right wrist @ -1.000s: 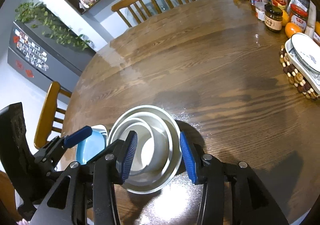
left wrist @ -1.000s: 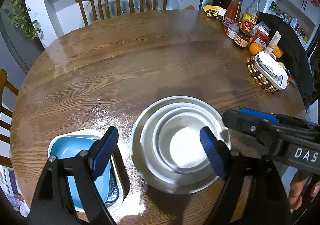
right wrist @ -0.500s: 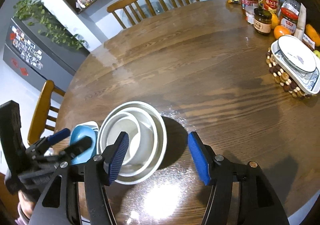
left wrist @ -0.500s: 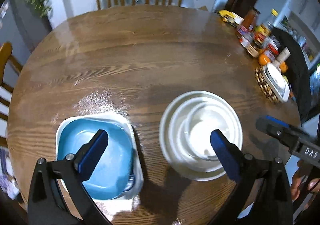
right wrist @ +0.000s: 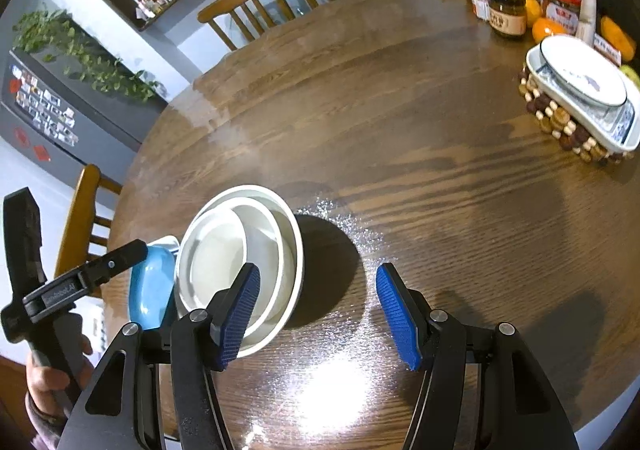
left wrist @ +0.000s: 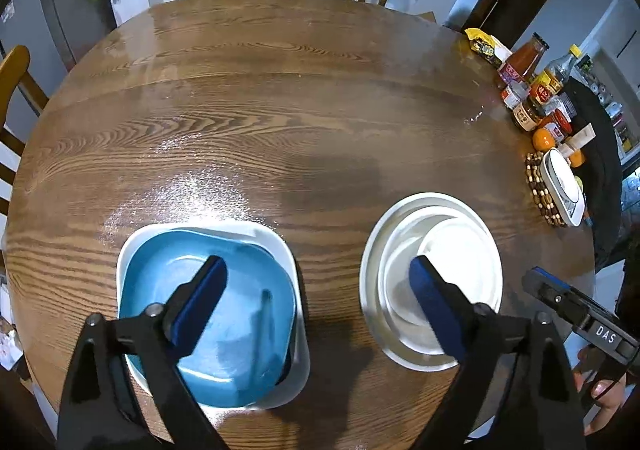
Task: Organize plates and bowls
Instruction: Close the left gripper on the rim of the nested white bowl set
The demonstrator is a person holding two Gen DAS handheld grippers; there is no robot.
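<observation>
With both stacks already nested on the round table (left wrist: 280, 98), I hold my left gripper (left wrist: 316, 302) wide and empty, its jaws having just narrowed slightly, above the gap between the blue plate (left wrist: 224, 314) and, just right of it, the white bowls (left wrist: 432, 274). My right gripper (right wrist: 316, 314) hangs half open, empty. Next I judge I should back away.

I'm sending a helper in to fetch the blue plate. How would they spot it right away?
On the round wooden table, look at the near edge, left of the stack of round white bowls. The blue plate lies inside a white square dish. It is the only blue, square-cornered piece there.
</observation>
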